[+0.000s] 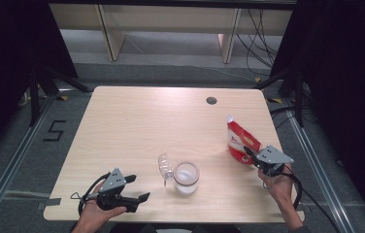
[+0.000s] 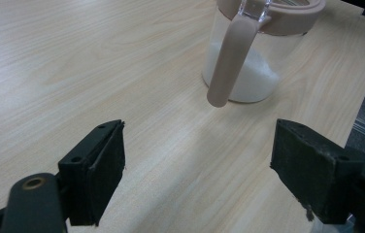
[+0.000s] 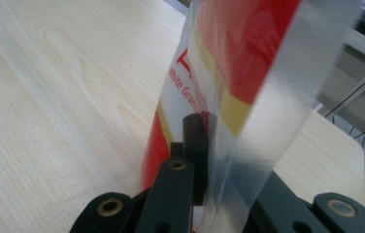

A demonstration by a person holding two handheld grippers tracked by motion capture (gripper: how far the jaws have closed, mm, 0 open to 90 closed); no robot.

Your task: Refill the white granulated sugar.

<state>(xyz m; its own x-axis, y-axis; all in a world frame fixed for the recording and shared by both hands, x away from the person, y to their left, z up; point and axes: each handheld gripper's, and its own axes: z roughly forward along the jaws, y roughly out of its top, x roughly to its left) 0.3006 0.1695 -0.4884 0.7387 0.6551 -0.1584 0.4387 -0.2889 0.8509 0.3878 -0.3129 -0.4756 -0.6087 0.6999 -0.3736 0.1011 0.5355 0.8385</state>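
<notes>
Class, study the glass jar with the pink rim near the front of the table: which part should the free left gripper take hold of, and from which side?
Grip the jar across its round body, below the pink rim. Come level from the left gripper's side with jaws wide, keeping under the spoon handle hanging there. The open lid tilts up on that side too, so a grasp from above looks awkward.

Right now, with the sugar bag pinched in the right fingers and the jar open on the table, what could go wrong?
1. The right gripper pinches the bag only by its thin film edge; it might slip or tear.
2. The bag's top looks open, so tilting could spill granules on the table.
3. The jar stands free, lid flipped up, left gripper open beside it; a bump may tip it.
</notes>
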